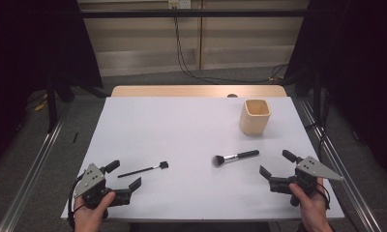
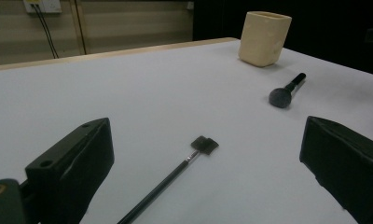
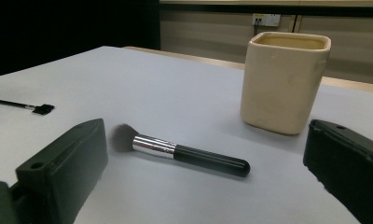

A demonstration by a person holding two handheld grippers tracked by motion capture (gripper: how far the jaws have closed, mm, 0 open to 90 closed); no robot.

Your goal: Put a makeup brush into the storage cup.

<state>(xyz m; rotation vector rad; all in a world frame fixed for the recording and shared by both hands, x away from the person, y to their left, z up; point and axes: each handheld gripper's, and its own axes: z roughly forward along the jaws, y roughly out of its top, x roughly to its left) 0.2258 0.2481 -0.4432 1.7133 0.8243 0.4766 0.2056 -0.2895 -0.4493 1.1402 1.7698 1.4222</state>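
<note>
A thin black brush [image 1: 145, 169] with a small flat head lies on the white table [image 1: 182, 121] at the front left. My left gripper [image 1: 125, 175] rests open just before its handle end. In the left gripper view the thin brush [image 2: 166, 182] runs up between the wide-apart jaws of my left gripper [image 2: 208, 156], untouched. A fluffy brush [image 1: 235, 157] with a silver collar lies right of centre. My right gripper [image 1: 276, 163] sits open near its handle tip. In the right gripper view the fluffy brush [image 3: 184, 153] lies ahead of my right gripper [image 3: 205, 184]. Nothing is held.
A cream square cup [image 1: 255, 116] stands upright at the back right of the table; the cup [image 3: 285, 81] looks empty at its rim. A wooden edge [image 1: 196, 91] borders the far side. Dark curtains and metal floor rails flank the table.
</note>
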